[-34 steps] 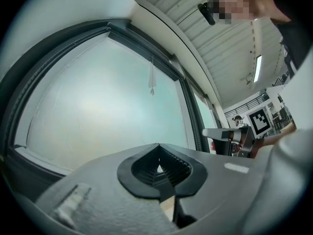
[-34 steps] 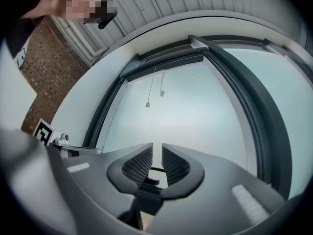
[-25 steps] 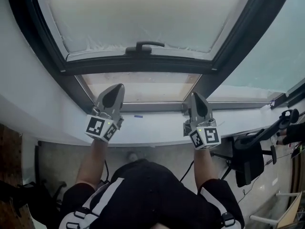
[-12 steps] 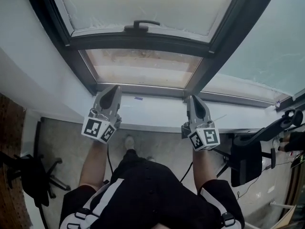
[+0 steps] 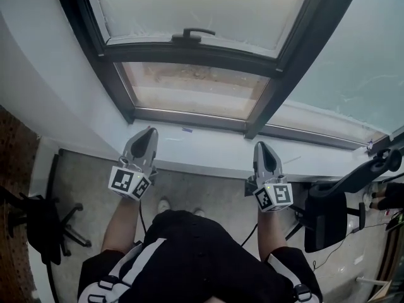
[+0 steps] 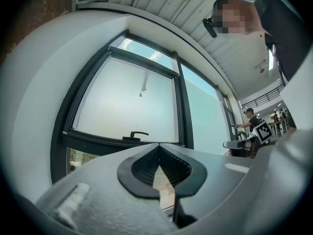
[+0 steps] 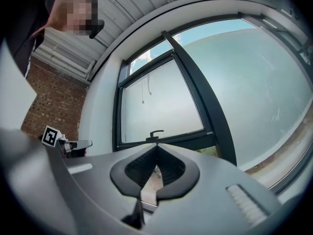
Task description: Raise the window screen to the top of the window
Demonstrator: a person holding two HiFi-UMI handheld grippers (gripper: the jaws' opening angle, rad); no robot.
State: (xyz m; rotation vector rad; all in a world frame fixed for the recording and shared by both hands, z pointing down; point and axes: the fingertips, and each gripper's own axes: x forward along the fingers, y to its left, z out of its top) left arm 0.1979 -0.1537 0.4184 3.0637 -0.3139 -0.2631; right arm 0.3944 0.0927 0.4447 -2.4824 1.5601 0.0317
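Well beyond closed left gripper (image 5: 149,131) and right gripper (image 5: 261,146) hangs window screen (image 5: 202,5).

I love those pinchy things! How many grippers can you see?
2. The left grey plastic gripper is at the white window sill's left part; the right grey plastic gripper is further right along it. Both are shut. None looks hidden.

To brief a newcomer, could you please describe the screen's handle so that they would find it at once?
Find the dark-framed window above the white sill; on its left side hangs a pale frosted screen. Midway along the screen's dark bottom bar sits the handle, the only small black curved grip there; the neighbouring pane has none.
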